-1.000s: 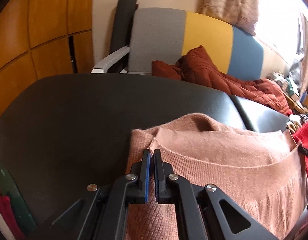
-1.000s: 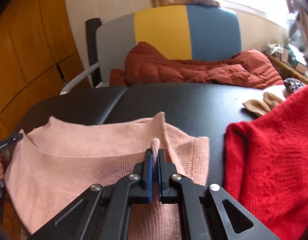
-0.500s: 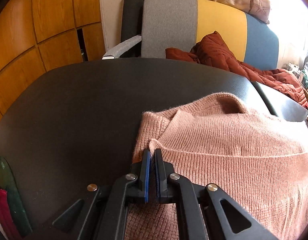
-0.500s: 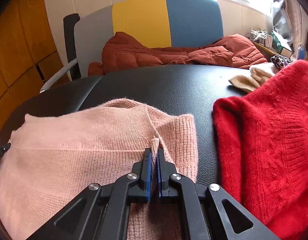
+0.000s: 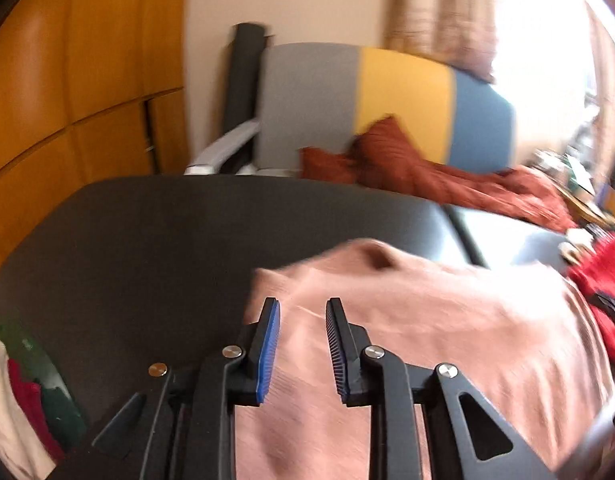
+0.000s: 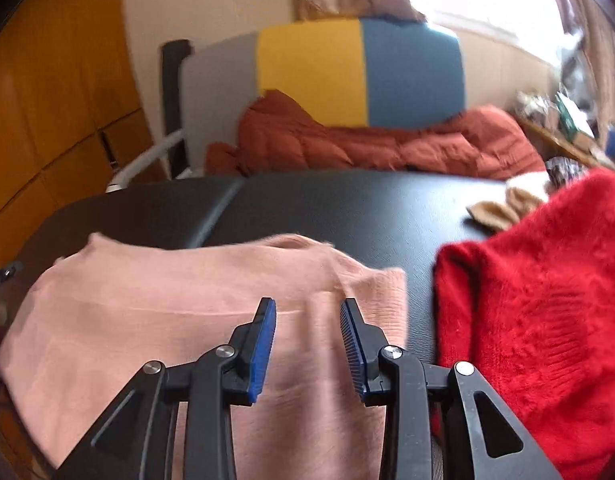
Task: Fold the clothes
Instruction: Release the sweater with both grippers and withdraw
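A pink knitted sweater (image 5: pixel 427 320) (image 6: pixel 167 304) lies folded on the black padded table (image 5: pixel 147 248) (image 6: pixel 347 208). My left gripper (image 5: pixel 302 308) hovers over the sweater's left edge; its jaws are opening and nothing sits between the blue pads. Over the sweater's right edge my right gripper (image 6: pixel 309 308) is likewise opening, with only flat pink knit seen below the gap. Both views are blurred by motion.
A red fluffy sweater (image 6: pixel 539 300) (image 5: pixel 603 280) lies right of the pink one, a tan garment (image 6: pixel 503 208) beyond it. Behind the table stands a grey, yellow and blue chair (image 5: pixel 387 100) with a rust quilted jacket (image 6: pixel 367 140). Folded clothes (image 5: pixel 19 400) sit at the table's left.
Both grippers were shut on pinches of the pink sweater's folded edge; now both have let go, their jaws stand apart, and they have drawn back and up from the knit.
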